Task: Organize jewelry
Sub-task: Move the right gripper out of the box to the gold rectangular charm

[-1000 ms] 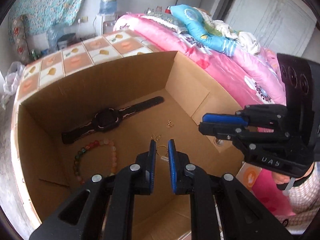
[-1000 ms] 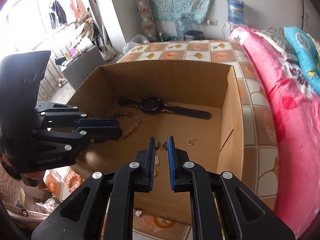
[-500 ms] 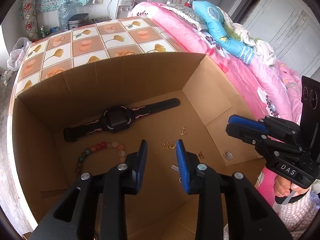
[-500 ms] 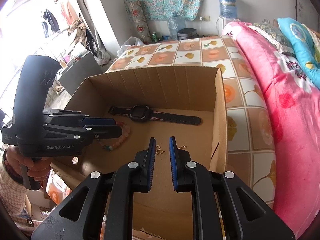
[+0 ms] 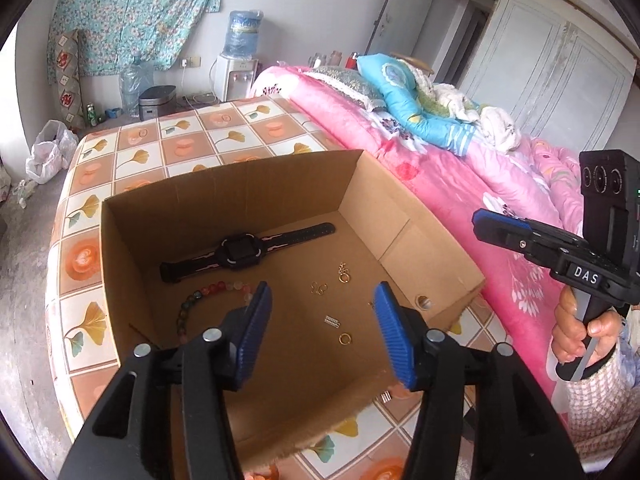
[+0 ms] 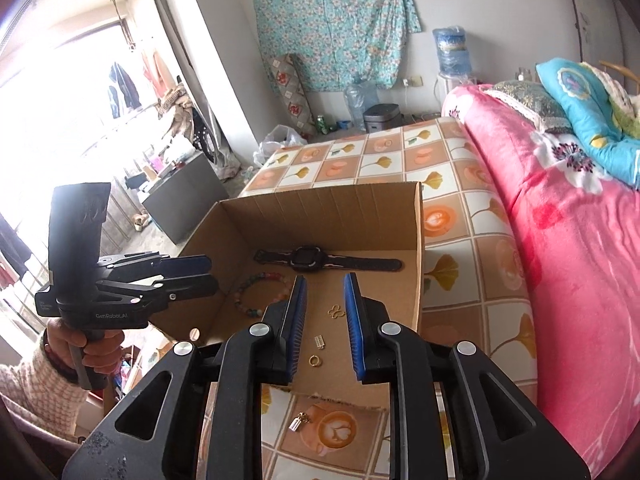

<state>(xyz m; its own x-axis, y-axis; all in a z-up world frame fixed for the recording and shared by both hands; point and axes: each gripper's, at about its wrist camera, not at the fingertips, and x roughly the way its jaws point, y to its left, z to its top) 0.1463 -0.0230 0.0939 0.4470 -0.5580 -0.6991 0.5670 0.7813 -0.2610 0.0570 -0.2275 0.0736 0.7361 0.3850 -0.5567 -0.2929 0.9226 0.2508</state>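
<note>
An open cardboard box sits on a patterned tablecloth. Inside lie a black watch, a bead bracelet, a gold ring, a small silver piece and several gold earrings. A gold clover charm lies in the box too. My left gripper is open and empty above the box's near side. My right gripper is open and empty above the box. A small silver charm lies on the cloth outside the box.
The tablecloth covers a low table. A pink bed runs along the right. A water dispenser and bottles stand by the far wall. The right gripper's body shows in the left view.
Both grippers pulled up and back from the box, and both opened wider. The jewelry in the box stayed where it was.
</note>
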